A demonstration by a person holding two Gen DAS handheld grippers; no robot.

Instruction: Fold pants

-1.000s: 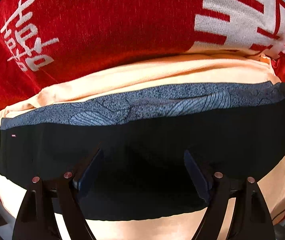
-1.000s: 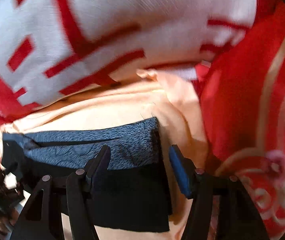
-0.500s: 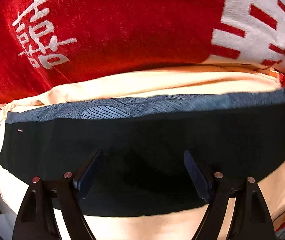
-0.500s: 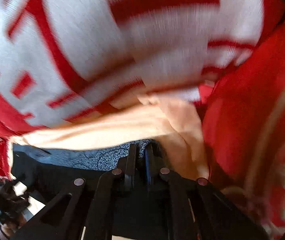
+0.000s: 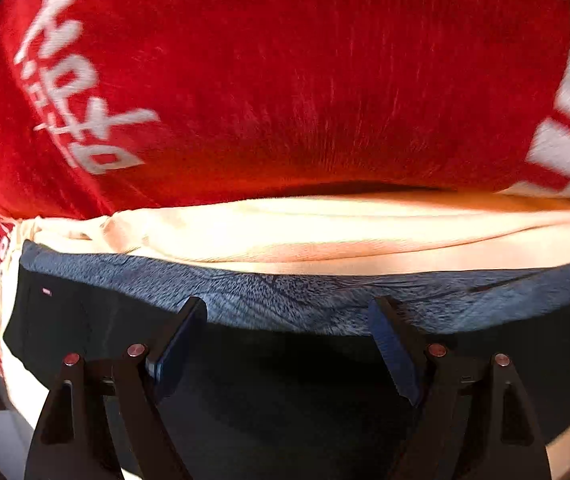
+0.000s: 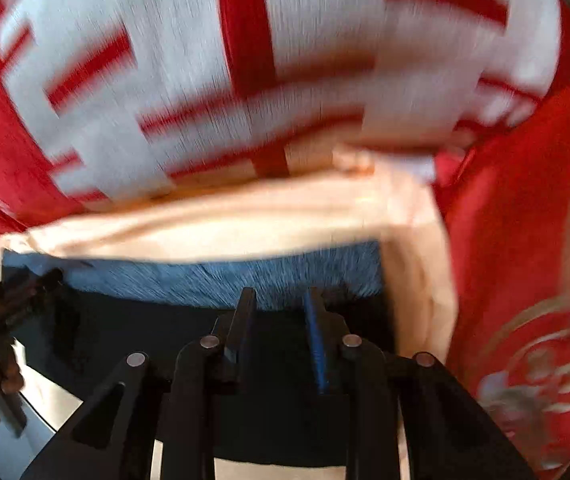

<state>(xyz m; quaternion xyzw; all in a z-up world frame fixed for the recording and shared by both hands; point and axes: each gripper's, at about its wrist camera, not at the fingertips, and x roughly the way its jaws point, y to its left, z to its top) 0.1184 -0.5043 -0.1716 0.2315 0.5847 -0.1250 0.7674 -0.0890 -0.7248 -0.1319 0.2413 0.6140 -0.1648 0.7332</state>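
Two claws | left claw (image 5: pixel 287 344) spread over pants (image 5: pixel 269 380)

The right gripper (image 6: pixel 279 300) points down at the folded black pants (image 6: pixel 133 332), its jaws a narrow gap apart after just opening again, fingertips over the blue-grey patterned band (image 6: pixel 205 278) along the pants' far edge; whether the pads pinch cloth cannot be told through the blur. Beyond the pants lies a peach cloth (image 6: pixel 213 228), then a red and white blanket (image 6: pixel 189 60). The left gripper (image 6: pixel 21 284) shows at the pants' left end
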